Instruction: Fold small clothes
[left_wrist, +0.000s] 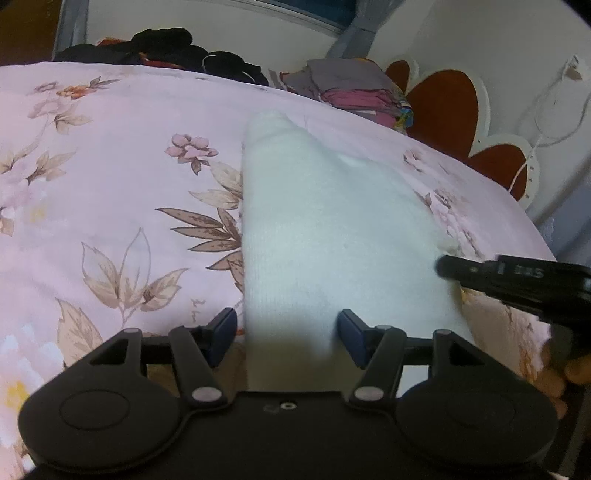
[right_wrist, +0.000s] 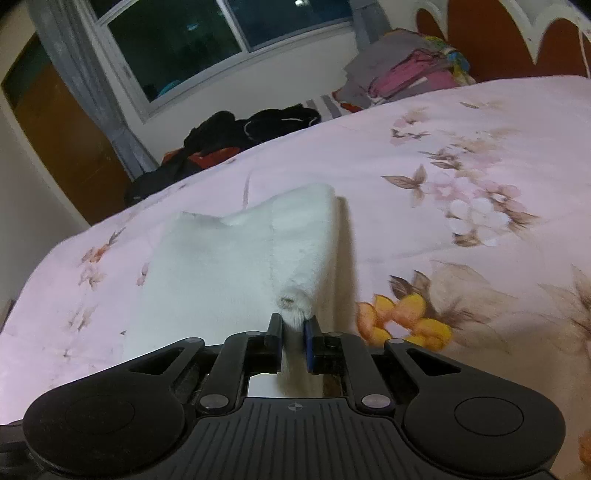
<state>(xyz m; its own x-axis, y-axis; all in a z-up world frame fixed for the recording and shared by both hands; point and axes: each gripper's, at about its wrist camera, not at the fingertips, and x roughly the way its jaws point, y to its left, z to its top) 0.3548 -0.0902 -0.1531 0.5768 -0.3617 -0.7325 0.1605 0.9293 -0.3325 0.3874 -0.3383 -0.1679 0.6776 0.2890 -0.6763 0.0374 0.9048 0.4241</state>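
Note:
A small white knitted garment (left_wrist: 317, 221) lies on the pink flowered bedspread (left_wrist: 110, 166). My left gripper (left_wrist: 288, 334) stands open over the garment's near edge, its blue pads (left_wrist: 225, 328) on either side of the cloth and not pressing it. The right gripper (left_wrist: 448, 267) reaches in from the right at the garment's right edge. In the right wrist view the right gripper (right_wrist: 293, 326) is shut on a pinched corner of the white garment (right_wrist: 229, 266), and the fold beside it stands raised off the bedspread (right_wrist: 461, 147).
A heap of dark clothes (left_wrist: 177, 50) lies at the far edge of the bed. A stack of grey and pink folded clothes (left_wrist: 354, 88) sits by the red and white headboard (left_wrist: 443, 99). A window (right_wrist: 207, 40) and curtain are beyond the bed.

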